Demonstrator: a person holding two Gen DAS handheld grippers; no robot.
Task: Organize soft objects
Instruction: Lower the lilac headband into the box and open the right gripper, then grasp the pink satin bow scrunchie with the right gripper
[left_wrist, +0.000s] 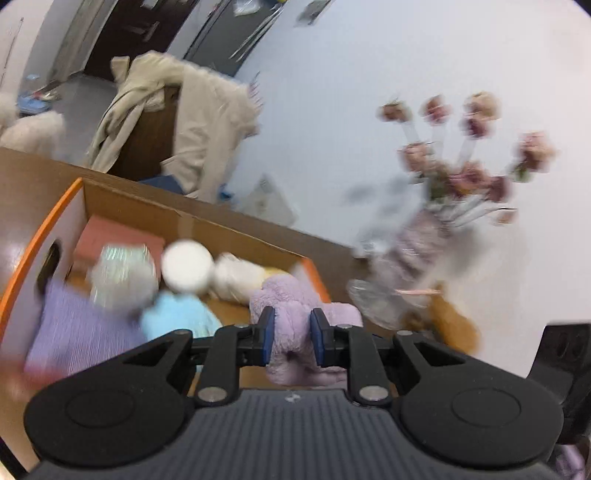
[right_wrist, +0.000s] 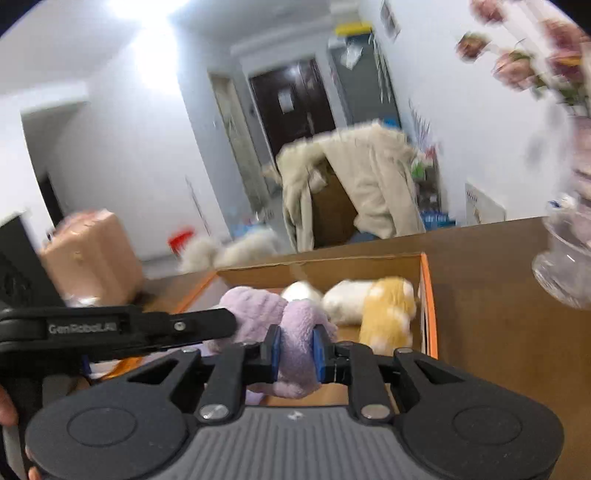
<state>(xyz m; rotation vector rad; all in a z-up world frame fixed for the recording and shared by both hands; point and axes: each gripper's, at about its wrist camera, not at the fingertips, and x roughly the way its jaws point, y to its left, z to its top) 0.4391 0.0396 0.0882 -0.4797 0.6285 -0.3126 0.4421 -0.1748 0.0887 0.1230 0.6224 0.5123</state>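
A lilac plush toy (left_wrist: 291, 314) hangs over the right end of an open cardboard box with orange edges (left_wrist: 236, 229). My left gripper (left_wrist: 292, 338) is shut on one part of the plush. My right gripper (right_wrist: 296, 352) is shut on another part of the same lilac plush (right_wrist: 258, 314), above the box (right_wrist: 424, 295). The left gripper's body shows as a black bar at the left of the right wrist view. In the box lie a white and yellow plush (right_wrist: 373, 306), a light blue soft item (left_wrist: 177, 321), a purple cloth (left_wrist: 81, 336), a white ball (left_wrist: 186, 266) and a grey-green item (left_wrist: 122, 277).
The box sits on a brown wooden table (right_wrist: 498, 314). A glass vase of pink flowers (left_wrist: 402, 258) stands just right of the box. Behind the table a chair carries a beige coat (left_wrist: 199, 122). A pink suitcase (right_wrist: 92, 254) stands at the far left.
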